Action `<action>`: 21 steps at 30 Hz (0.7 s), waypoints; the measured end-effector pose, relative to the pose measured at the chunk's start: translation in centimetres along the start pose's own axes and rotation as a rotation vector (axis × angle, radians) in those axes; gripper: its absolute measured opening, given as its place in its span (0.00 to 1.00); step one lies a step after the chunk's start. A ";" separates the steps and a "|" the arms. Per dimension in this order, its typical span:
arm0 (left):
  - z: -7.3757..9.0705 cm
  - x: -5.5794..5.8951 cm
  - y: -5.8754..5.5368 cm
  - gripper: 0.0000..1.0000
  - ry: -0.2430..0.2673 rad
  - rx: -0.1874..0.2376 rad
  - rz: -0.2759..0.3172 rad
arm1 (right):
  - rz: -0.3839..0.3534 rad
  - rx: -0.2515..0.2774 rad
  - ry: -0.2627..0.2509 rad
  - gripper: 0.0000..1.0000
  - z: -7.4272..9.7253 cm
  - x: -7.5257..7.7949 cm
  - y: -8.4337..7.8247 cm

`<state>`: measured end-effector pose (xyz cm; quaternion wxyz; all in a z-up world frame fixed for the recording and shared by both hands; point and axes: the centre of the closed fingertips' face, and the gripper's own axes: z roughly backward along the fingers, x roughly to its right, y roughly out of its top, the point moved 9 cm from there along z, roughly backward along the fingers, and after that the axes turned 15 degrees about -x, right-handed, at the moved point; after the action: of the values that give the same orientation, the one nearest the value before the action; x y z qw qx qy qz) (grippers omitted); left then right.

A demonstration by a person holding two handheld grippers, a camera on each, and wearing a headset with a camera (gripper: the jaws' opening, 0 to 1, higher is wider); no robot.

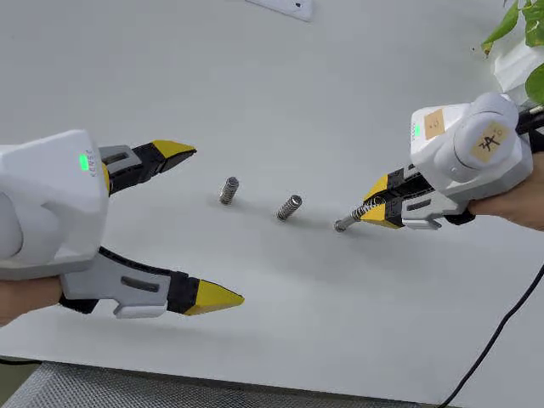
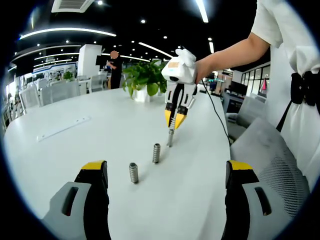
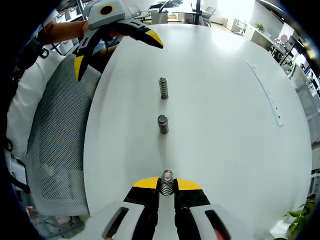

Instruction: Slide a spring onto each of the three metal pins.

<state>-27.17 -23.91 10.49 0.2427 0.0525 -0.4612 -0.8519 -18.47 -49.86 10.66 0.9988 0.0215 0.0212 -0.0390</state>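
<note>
Two metal pins stand on the white table (image 1: pixel 280 102), each wearing a spring: the left one (image 1: pixel 229 189) (image 2: pixel 133 172) (image 3: pixel 163 88) and the middle one (image 1: pixel 289 206) (image 2: pixel 156 153) (image 3: pixel 163 124). My right gripper (image 1: pixel 374 201) (image 2: pixel 174 120) (image 3: pixel 166 186) is shut on a third spring (image 1: pixel 359 211) (image 3: pixel 166 181), held tilted over the third pin (image 1: pixel 341 225) (image 2: pixel 170 139), whose lower end shows below the coil. My left gripper (image 1: pixel 204 224) (image 2: pixel 167 172) hangs wide open to the left of the pins, holding nothing.
A potted plant (image 1: pixel 520 38) (image 2: pixel 145 77) stands at the table's far right corner. A white strip (image 1: pixel 285 7) (image 2: pixel 62 128) lies at the far edge. A black cable (image 1: pixel 501 327) trails off the front right. A mesh chair (image 3: pixel 55 150) stands beside the table.
</note>
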 end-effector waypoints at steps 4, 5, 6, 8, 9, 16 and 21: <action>0.0 0.0 0.0 0.98 -0.001 -0.001 0.002 | 0.000 0.002 0.001 0.08 -0.4 0.1 0.0; 0.0 0.0 0.0 0.97 -0.001 -0.001 0.002 | 0.002 0.002 0.001 0.08 -0.5 0.1 0.0; 0.0 0.0 0.0 0.97 -0.001 0.000 0.004 | 0.004 0.000 0.000 0.08 -0.6 0.1 0.0; -0.1 0.0 -0.1 0.97 -0.004 -0.002 0.007 | 0.006 0.000 -0.001 0.08 -0.8 0.2 -0.1; -0.1 0.0 -0.1 0.97 -0.003 -0.003 0.006 | 0.005 -0.001 0.001 0.08 -0.9 0.2 -0.1; -0.1 0.0 -0.1 0.97 -0.003 -0.001 0.010 | 0.009 0.001 -0.001 0.08 -1.5 0.2 -0.1; -0.2 0.0 -0.2 0.97 -0.004 -0.005 0.008 | 0.015 -0.002 -0.004 0.08 -2.0 0.2 -0.1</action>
<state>-27.17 -23.97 10.26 0.2455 0.0484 -0.4597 -0.8521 -18.40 -49.92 8.70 0.9991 0.0207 0.0191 -0.0313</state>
